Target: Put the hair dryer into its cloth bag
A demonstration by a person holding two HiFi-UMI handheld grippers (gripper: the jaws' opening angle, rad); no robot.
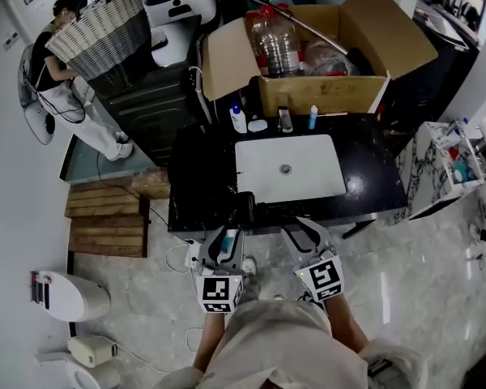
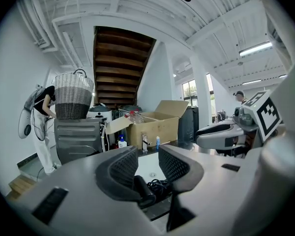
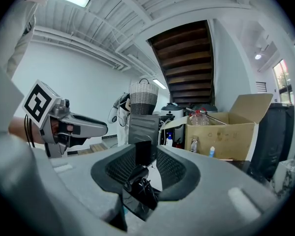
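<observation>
Both gaping and empty, left claw [image 2: 147,154] and right claw [image 3: 146,151] face the dryer [image 2: 143,188] at the table [image 1: 202,177] edge: probably hard, slick, light, so grab the handle and mind the floppy cord [image 2: 159,187].

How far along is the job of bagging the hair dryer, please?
Nothing looks done: the hair dryer lies unbagged at the front edge of the black counter. Nothing is in hand; the left gripper and right gripper both face it with jaws apart. Left: gripping it and bagging it; I cannot make out a cloth bag.
</observation>
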